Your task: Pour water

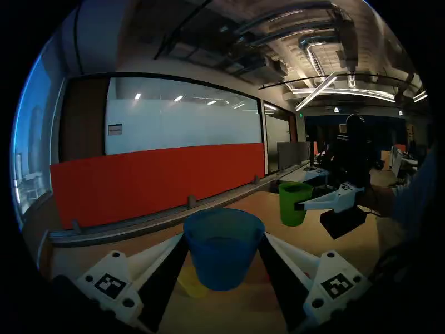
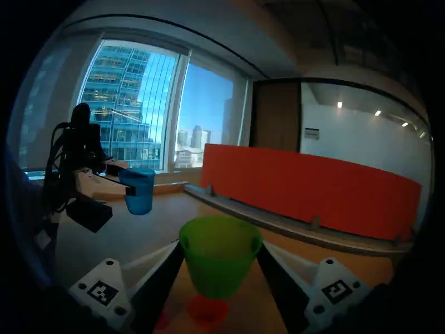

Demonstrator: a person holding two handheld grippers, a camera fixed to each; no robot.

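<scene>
Pale wooden surface; a yellow cup stands on it; a red cup likewise.

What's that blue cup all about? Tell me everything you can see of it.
The blue cup is a see-through, plastic-looking tumbler, wider at its open rim than at its base. It is upright, held above the wooden table, pinched at its sides between the two fingers of the left claw. Whether it holds water is hard to tell.

Left tool gripping blue cup, right tool gripping green cup
</scene>
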